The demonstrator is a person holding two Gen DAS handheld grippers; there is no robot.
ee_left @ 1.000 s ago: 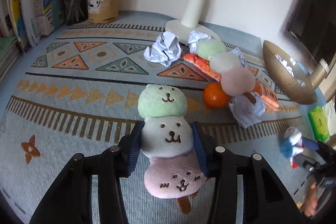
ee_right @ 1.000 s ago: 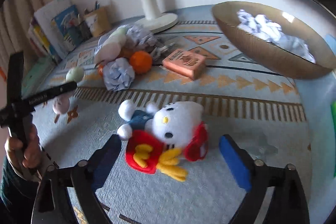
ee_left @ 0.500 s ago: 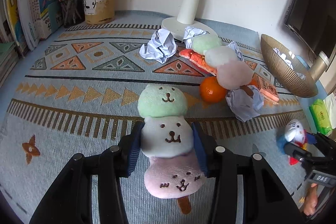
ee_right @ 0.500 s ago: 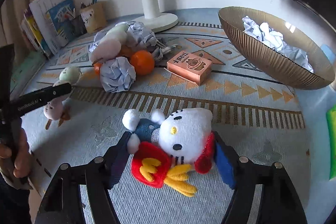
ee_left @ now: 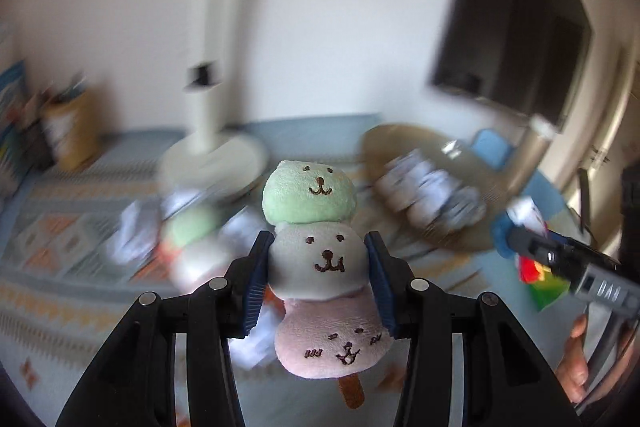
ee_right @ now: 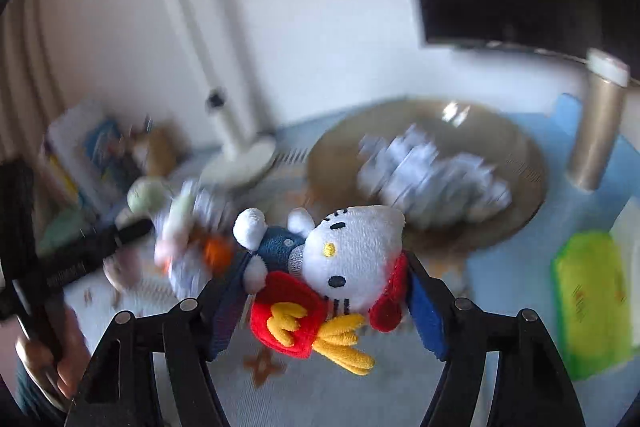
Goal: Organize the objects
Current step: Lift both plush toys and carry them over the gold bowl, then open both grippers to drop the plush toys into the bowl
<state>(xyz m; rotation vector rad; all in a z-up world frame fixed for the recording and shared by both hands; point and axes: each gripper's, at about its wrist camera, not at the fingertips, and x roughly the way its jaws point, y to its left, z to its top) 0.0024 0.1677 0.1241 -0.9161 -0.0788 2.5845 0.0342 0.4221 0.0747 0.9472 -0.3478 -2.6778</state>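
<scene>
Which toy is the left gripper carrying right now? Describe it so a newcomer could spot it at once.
Start at the white lamp base on the patterned mat; in front of it the left gripper is shut on a plush dango skewer. It is three stacked balls with little faces, green, white and pink, on a brown stick, unlike the white cat plush in the right gripper.

Both grippers are held up off the bench, angled downward. The left gripper [ee_left: 318,281] has its blue pads [ee_left: 256,281] pressed against the middle of a dumpling-skewer plush [ee_left: 320,259], which stands upright between them. The right gripper [ee_right: 320,303] clamps a white cat plush [ee_right: 340,263] lying sideways between its pads. A bare hand [ee_left: 576,367] grips the right gripper's handle.
</scene>
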